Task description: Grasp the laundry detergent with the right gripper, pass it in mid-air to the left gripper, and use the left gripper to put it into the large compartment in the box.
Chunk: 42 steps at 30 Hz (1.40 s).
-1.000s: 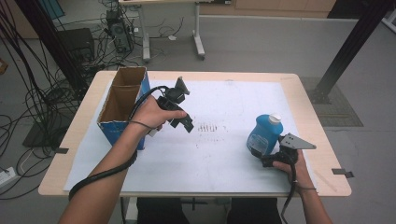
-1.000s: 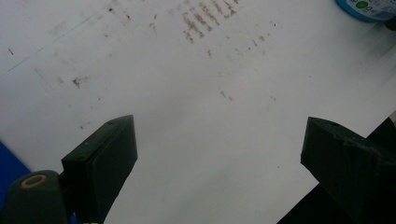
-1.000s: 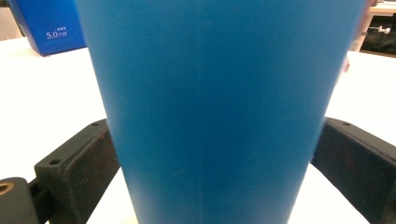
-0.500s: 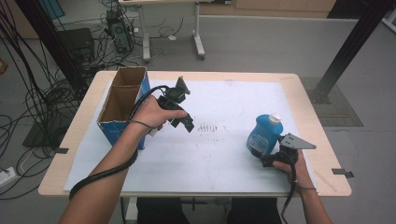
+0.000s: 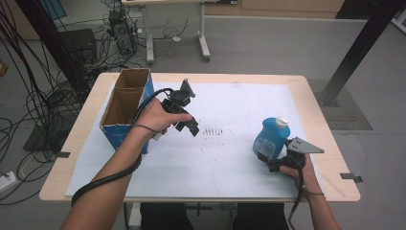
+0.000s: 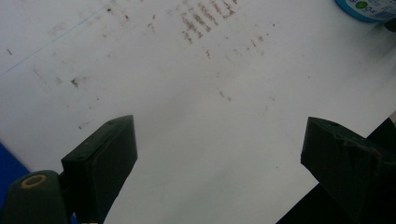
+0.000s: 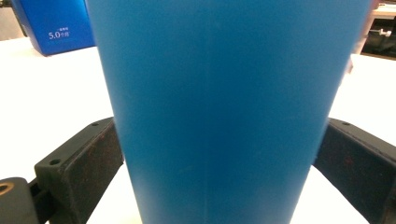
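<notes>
the table [image 5: 316, 96] was covered by a white sheet [image 5: 230, 158], with an open box [image 5: 125, 108] at its left. the blue bottle [image 5: 270, 138] stood upright near the right edge, pinched low by the right gripper [image 5: 273, 160], seemingly for lifting. the left gripper [image 5: 189, 125] was held spread above the sheet, empty.

My high view hangs above my side of the desk [image 5: 306, 86], looking forward and down over it. My left gripper view looks steeply down at the white desk sheet from near, catching the blue bottle's [image 6: 366, 8] base at its top corner. My right gripper view sits level, pressed close against that same blue bottle [image 7: 219, 107], with the blue box [image 7: 53, 25] well beyond it.
</notes>
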{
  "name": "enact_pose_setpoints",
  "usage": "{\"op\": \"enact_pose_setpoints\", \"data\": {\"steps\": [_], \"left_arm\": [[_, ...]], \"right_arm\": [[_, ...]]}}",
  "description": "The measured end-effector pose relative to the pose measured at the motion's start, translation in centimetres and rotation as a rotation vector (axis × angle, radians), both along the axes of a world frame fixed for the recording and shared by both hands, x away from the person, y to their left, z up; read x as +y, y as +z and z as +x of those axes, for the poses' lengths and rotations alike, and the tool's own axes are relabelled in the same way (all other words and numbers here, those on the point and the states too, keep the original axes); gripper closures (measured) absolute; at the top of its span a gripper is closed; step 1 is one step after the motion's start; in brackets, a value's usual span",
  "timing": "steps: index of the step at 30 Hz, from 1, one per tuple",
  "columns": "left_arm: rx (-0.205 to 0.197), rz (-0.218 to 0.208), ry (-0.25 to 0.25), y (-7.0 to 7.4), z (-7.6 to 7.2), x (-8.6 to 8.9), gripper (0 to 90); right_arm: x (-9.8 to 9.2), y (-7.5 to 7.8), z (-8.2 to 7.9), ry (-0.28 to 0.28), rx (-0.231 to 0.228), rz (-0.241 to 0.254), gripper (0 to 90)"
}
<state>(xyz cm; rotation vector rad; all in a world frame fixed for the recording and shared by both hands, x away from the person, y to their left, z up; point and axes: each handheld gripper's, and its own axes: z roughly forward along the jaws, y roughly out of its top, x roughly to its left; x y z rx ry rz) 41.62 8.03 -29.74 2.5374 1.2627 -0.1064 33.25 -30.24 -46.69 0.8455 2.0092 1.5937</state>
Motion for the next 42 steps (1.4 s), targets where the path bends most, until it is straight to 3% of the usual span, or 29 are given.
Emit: {"op": "enact_pose_setpoints", "data": {"steps": [10,24,42], "left_arm": [[0.000,-0.003,-0.001,-0.01,-0.07,-0.10,11.1],[-0.007,-0.004,0.000,0.32,-0.10,-0.15,11.3],[-0.009,-0.002,-0.005,0.41,0.01,-0.24,11.2]], "right_arm": [[0.07,0.00,-0.05,0.005,-0.005,-0.008,3.0],[0.25,0.03,-0.05,-0.013,-0.004,-0.026,16.8],[0.42,0.05,-0.01,-0.046,0.001,-0.042,23.6]]}}
